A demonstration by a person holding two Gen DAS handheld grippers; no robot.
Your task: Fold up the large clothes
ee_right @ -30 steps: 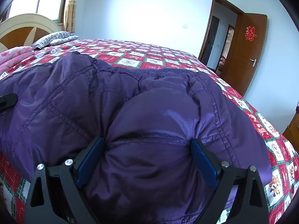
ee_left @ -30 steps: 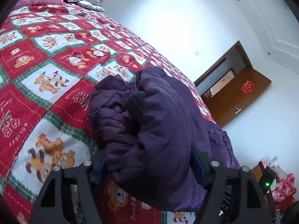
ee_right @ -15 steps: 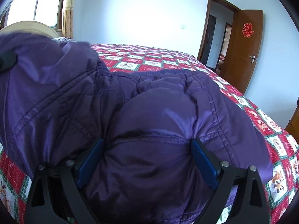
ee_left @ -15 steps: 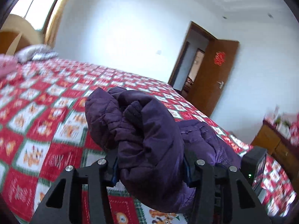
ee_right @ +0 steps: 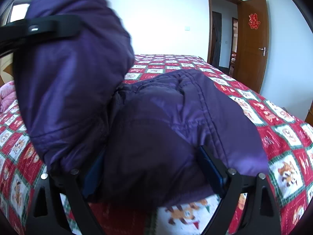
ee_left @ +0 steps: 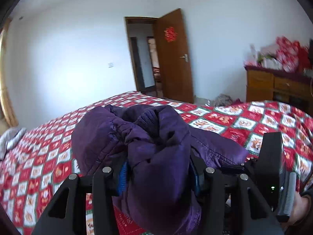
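A padded purple jacket (ee_left: 156,146) lies on a bed with a red and white teddy-bear quilt (ee_left: 39,156). My left gripper (ee_left: 158,176) is shut on a thick bunch of the jacket, a dark knit cuff showing on top, and holds it above the quilt. In the right wrist view that lifted part of the jacket (ee_right: 74,78) towers at the left, with a black finger of the left gripper (ee_right: 39,27) across it. My right gripper (ee_right: 152,168) grips a lower fold of the jacket between its blue pads, and its jaws are closing.
The quilt (ee_right: 283,137) stretches on beyond the jacket. An open brown door (ee_left: 174,58) stands in the far wall. A wooden dresser (ee_left: 273,86) with red items on top is at the right. A hand (ee_left: 299,207) holds the right gripper's body. Pink bedding (ee_right: 5,96) lies at the far left.
The left gripper has rolled upright and lifted its bunch of jacket off the quilt. In the right view that part now rises high at the left, and the right gripper has shifted slightly.
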